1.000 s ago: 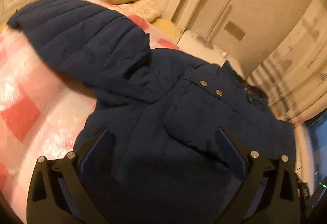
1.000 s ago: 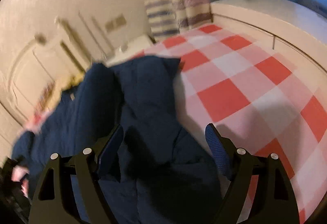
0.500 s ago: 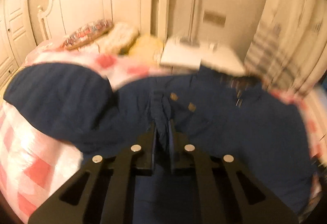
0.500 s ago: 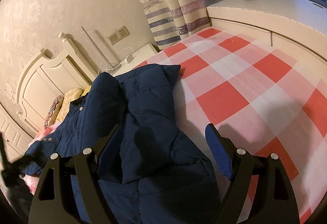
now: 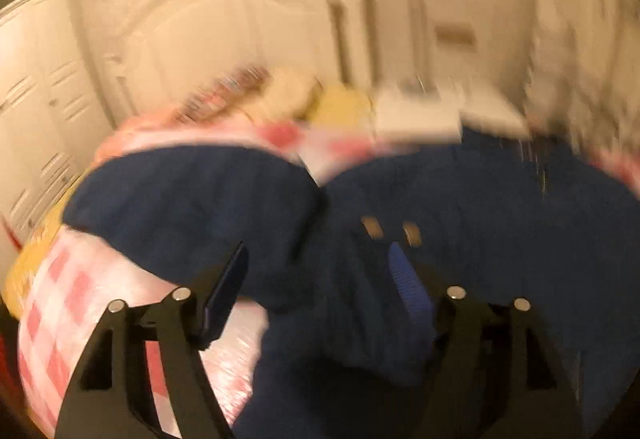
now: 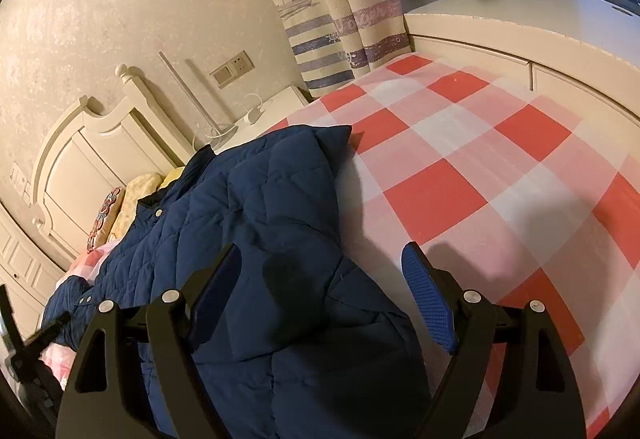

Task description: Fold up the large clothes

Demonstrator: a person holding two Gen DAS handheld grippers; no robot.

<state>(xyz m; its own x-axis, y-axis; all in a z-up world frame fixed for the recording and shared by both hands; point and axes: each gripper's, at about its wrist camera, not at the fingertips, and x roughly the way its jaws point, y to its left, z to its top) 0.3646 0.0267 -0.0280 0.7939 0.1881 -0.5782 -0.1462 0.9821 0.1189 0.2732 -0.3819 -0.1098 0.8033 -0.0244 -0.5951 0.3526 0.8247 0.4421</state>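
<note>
A dark blue quilted jacket (image 6: 256,215) lies on the bed's red-and-white checked cover (image 6: 460,167). It also shows in the blurred left wrist view (image 5: 460,231), with a sleeve (image 5: 192,207) spread out to the left. My left gripper (image 5: 316,271) is open and empty above the jacket's front, near two metal snaps (image 5: 392,231). My right gripper (image 6: 320,271) is open and empty above the jacket's right part, which is folded over the body.
A white headboard (image 6: 92,155) and pillows (image 6: 128,199) stand behind the jacket. A white nightstand (image 6: 260,115) with cables, a striped curtain (image 6: 332,31) and a white window bench (image 6: 520,39) border the bed.
My left gripper was open, then shut on a fold of the jacket half a second ago, and has now opened and let it go. The right gripper has stayed open and nearly still.
</note>
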